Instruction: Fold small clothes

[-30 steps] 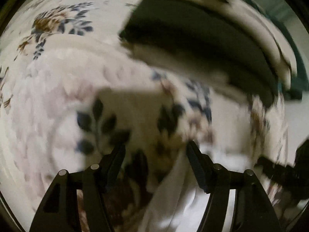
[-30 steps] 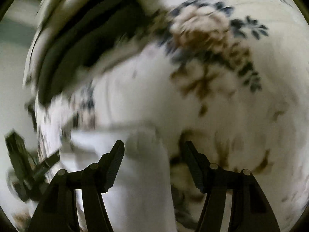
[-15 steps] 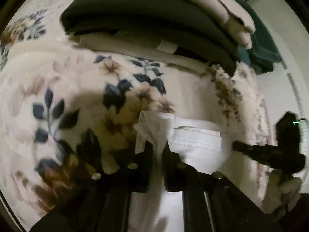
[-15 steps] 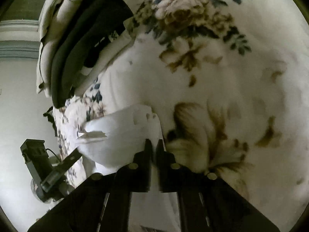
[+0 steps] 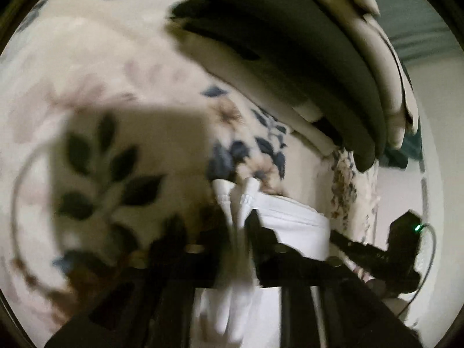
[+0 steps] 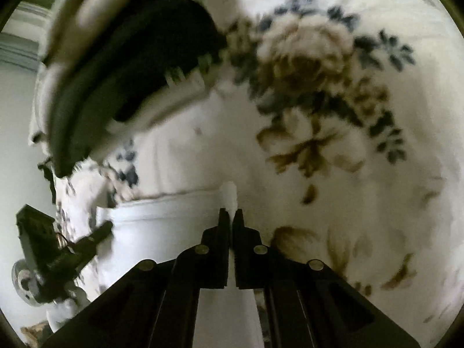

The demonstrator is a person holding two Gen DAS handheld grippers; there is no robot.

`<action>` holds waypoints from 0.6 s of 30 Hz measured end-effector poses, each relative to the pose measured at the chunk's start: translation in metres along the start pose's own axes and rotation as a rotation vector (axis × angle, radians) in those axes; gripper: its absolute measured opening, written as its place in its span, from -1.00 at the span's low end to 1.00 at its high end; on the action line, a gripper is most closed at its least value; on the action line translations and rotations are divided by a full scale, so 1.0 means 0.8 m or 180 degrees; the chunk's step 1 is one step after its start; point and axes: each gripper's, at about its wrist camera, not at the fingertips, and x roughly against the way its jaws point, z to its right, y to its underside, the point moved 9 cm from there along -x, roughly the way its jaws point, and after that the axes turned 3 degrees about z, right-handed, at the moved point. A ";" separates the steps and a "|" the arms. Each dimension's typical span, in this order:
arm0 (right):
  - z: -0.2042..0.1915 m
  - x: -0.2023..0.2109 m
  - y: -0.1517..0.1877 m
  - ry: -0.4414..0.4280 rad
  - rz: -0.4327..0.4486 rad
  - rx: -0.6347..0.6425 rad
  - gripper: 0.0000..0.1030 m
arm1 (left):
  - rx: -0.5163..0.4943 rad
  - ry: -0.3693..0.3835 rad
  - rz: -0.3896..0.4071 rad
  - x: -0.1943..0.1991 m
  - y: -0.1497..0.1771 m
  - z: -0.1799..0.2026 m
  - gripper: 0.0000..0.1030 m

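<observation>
Count, both wrist views:

- Tools: two. Left tool [image 5: 236, 226], right tool [image 6: 230, 217].
- White garment [image 6: 162, 226]: one, stretched between the two tools.
- Stack of folded clothes [image 5: 290, 58]: one. Layers alternate cream and dark; at least two dark and three cream, exact count blurred.
- Floral blanket [image 6: 319, 101]: one, beneath everything.
- Large printed rose [image 6: 304, 61]: one in the right view.

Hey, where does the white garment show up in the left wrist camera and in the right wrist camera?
Left wrist view: white garment sits low, centre-right, a bunched edge between the left gripper's opening jaws.
Right wrist view: it lies lower left to centre, a tuft pinched in the shut right gripper.
Shared landmark: the stack of folded clothes, upper right in the left view, upper left in the right.
</observation>
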 end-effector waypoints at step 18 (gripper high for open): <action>0.010 -0.033 0.118 -0.1777 -0.0905 -0.0986 0.24 | 0.0039 0.0825 -0.0447 -0.015 0.088 0.010 0.25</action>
